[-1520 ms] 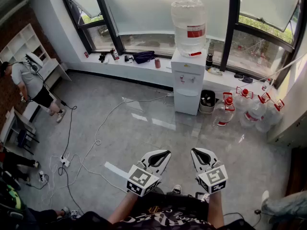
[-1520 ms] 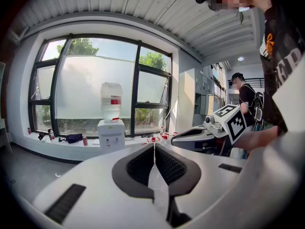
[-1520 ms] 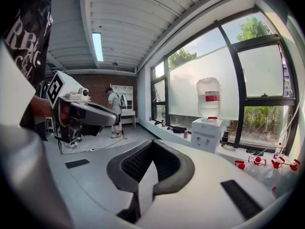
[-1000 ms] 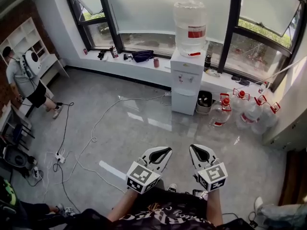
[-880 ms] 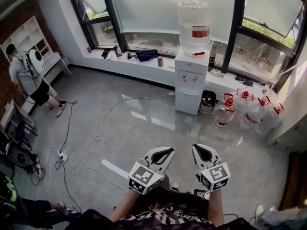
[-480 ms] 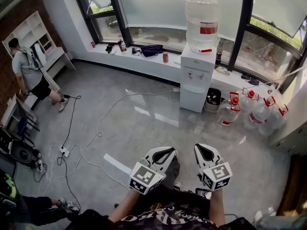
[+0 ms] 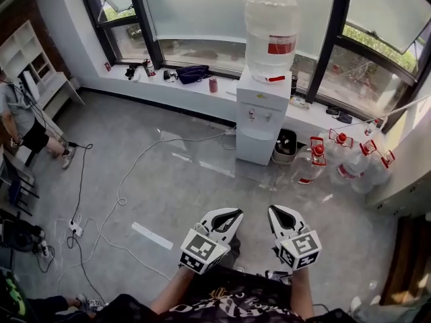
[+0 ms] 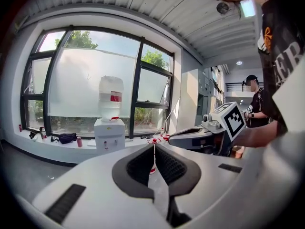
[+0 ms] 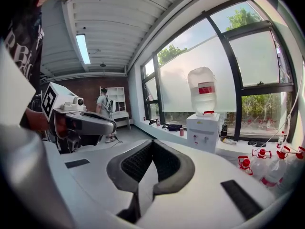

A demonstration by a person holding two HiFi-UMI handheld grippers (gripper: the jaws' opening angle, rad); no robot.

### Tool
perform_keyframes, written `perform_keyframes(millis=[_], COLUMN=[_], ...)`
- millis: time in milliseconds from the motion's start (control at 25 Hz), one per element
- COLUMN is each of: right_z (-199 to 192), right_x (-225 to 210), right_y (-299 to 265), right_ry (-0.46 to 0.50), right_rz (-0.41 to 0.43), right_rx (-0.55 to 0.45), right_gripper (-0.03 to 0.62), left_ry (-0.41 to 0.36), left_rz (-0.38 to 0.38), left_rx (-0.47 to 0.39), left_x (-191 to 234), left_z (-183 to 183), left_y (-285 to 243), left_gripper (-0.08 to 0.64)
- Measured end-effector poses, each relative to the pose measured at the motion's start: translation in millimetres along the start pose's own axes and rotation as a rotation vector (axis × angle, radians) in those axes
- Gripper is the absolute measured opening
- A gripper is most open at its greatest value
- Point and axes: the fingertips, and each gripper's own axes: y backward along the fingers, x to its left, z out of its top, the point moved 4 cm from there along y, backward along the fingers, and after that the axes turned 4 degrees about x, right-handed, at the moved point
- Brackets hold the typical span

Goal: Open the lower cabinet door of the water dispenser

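So, far left of the head view there's a person (image 7: 18, 116) by the shelves, and cables (image 7: 101, 204) snake over the floor in the left half, well clear of the straight line ahead. Bottom centre, the left gripper (image 7: 227, 217) has its jaws pressed together with nothing in them. Above it, in the upper middle of the frame, the water dispenser (image 7: 264, 113) stands against the window ledge with a big bottle (image 7: 271, 29) on top. The lower cabinet door (image 7: 253, 147) is the white panel under the taps, shut and well apart from both grippers. The right gripper (image 7: 283, 216) is pressed together and empty too. Spare jugs (image 7: 350, 167) crowd the floor to the right of the dispenser. I'd call this the approach stage, nothing touched yet. To do it well: walk straight in, get low so the door sits level with the jaws, and spread one gripper before reaching. From here I can't tell which edge has the handle or hinge, so check up close, then pull slowly.
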Motion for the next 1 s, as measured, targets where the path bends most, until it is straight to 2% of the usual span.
perform_keyframes(millis=[360, 680, 840, 1000], right_z=[37.0, 55.2, 66.5, 68.0], right_x=[-64.3, -112.2, -137.9, -160.0], right_y=[-96.6, -164.3, -182.3, -191.6], right_ry=[-0.057, -0.087, -0.075, -0.071], right_rz=[-0.035, -0.097, -0.143, -0.165], right_rx=[0.046, 0.085, 0.099, 0.124], right_gripper=[0.014, 0.015, 0.015, 0.015], left_ry=[0.031, 0.041, 0.035, 0.047], left_rz=[-0.028, -0.086, -0.118, -0.150], left_rx=[0.041, 0.042, 0.039, 0.046], left_x=[112.6, 187.7, 214.1, 221.7], left_z=[23.0, 27.6, 36.6, 41.8], left_y=[-75.6, -129.9, -159.8, -183.4], left_gripper=[0.020, 0.020, 0.020, 0.020])
